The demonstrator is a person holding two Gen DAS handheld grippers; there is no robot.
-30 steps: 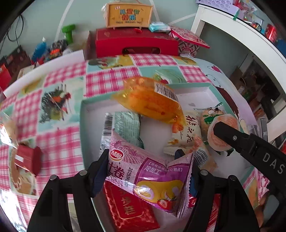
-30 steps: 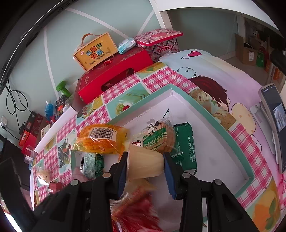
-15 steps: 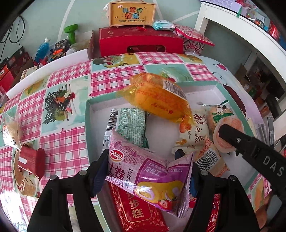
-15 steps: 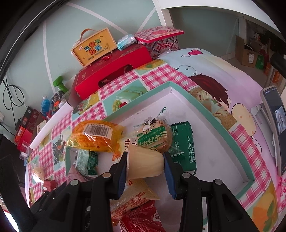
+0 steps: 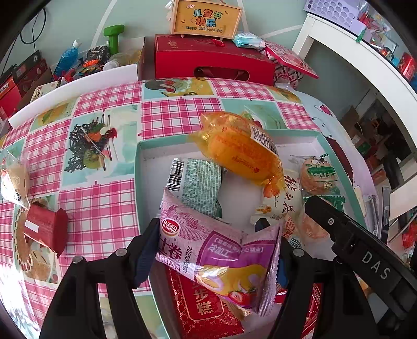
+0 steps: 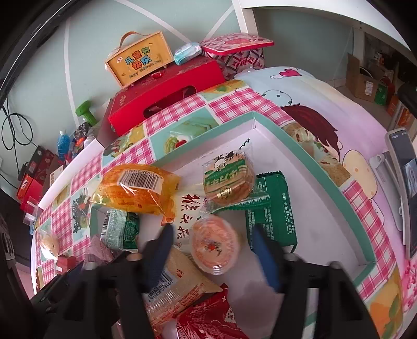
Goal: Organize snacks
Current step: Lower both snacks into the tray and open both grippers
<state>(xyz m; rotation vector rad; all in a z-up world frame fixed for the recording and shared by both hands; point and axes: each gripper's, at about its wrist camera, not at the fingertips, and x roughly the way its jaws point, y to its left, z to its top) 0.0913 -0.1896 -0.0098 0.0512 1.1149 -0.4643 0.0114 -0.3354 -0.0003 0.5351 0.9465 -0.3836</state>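
Note:
My left gripper (image 5: 213,247) is shut on a pink and purple snack packet (image 5: 216,250), held over the near left corner of the teal-rimmed white box (image 5: 136,182). My right gripper (image 6: 212,240) is opening, its blue pads blurred. An orange jelly cup (image 6: 215,243) lies loose in the box (image 6: 312,167) between the pads, and neither pad touches it. Around it lie an orange packet (image 6: 138,190), a round cake in a green wrapper (image 6: 229,180), a dark green packet (image 6: 271,206) and a beige packet (image 6: 179,289).
A red gift box (image 5: 213,62) with a yellow case (image 5: 206,19) on top stands behind the checked cloth. A small red box (image 5: 44,229) and a wrapped cake (image 5: 14,180) lie on the cloth to the left. A phone on a stand (image 6: 401,187) is at the right.
The right gripper's jaws have parted and let go of the jelly cup, which now lies in the box. The left gripper still holds the pink packet in the same place.

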